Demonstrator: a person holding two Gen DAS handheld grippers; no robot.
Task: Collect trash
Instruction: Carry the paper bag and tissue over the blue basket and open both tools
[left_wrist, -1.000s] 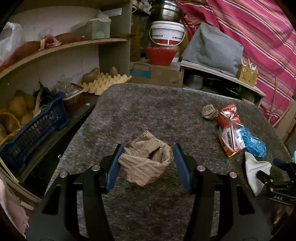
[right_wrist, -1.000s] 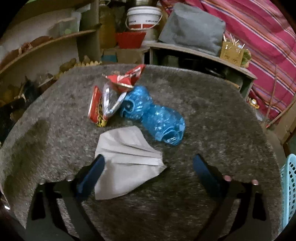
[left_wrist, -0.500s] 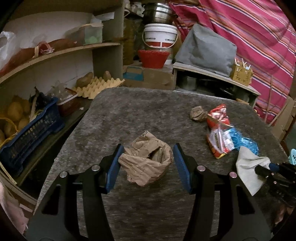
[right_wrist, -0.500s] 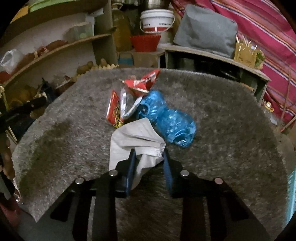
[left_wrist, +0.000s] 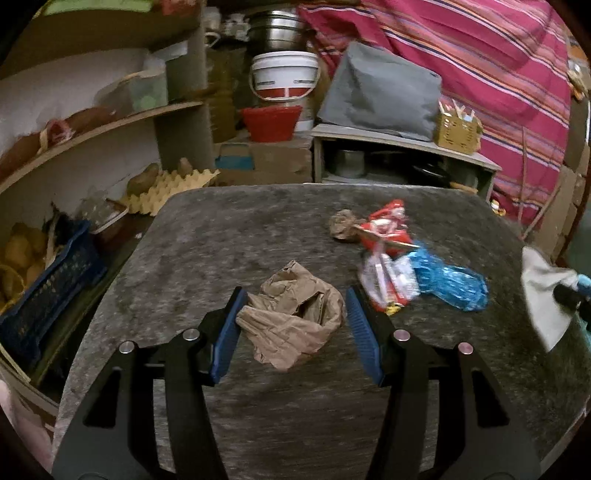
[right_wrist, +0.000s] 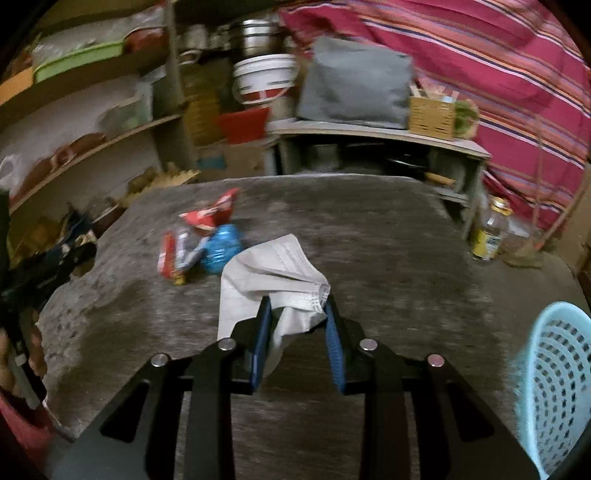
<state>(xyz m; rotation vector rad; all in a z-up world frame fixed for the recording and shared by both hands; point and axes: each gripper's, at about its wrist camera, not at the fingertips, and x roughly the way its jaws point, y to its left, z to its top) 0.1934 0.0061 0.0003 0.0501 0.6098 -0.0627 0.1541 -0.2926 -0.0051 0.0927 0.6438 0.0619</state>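
A: Right wrist view: what does the right gripper (right_wrist: 297, 314) hold?

B: It is clenched on a pale face mask (right_wrist: 269, 273), pinched between its blue pads (right_wrist: 263, 332), above the grey mat (right_wrist: 388, 251). A light blue basket (right_wrist: 554, 387) sits at the lower right edge.

A: And the left gripper (left_wrist: 293, 314)?

B: It grips a crumpled brown paper bag (left_wrist: 291, 317); both blue pads touch its sides. Whether the bag is off the mat, I cannot tell.

A: Other trash?

B: A red wrapper (left_wrist: 386, 229), a blue plastic bottle (left_wrist: 450, 284) and a small brown paper ball (left_wrist: 341, 225) lie close together on the mat.
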